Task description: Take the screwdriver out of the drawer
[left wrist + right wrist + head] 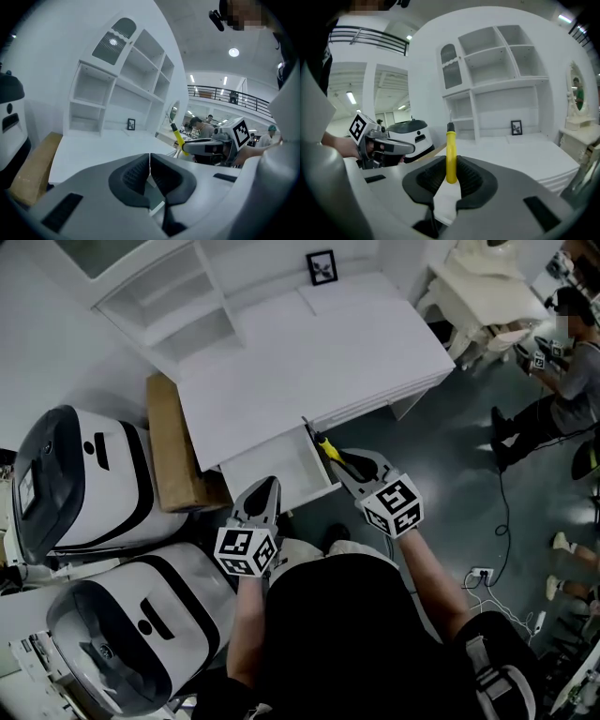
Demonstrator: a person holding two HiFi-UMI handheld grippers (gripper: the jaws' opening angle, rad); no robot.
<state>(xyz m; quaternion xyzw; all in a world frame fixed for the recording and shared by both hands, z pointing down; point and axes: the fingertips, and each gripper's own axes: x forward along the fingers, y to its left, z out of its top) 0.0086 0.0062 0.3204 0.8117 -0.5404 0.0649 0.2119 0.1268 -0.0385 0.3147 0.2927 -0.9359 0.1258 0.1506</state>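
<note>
Two hand-held grippers in play, one per hand. Right hand-held gripper [451, 174] pinches a yellow-handled screwdriver [451, 157] by the lower handle; the pads sit on both sides of it. In the right gripper view the tool stands upright, black collar and thin metal shaft at 12 o'clock. In the head view it angles to about 11 o'clock, over the right edge of the open drawer [272, 470]. The left gripper view shows it held in the air, higher than the bench top.

Left hand-held gripper [150, 161] has its jaws pressed together, pads touching, nothing between them. In the head view it sits at 6 o'clock of the drawer front, close to it, with the marker cube toward the person.

The drawer is pulled out from the front edge of the white bench [309, 352]. A small framed picture [322, 266] stands at the bench's 12 o'clock end, and a white shelf unit [169, 306] is at its 10 o'clock.

A flat cardboard box [169, 446] leans at 9 o'clock of the drawer, against the bench side. Two white-and-black domed machines [84, 479] fill the frame at 8 to 9 o'clock.

Another person [562, 371] sits at 2 o'clock, well apart. Cables and a power strip [481, 573] lie on the floor at 4 o'clock.
</note>
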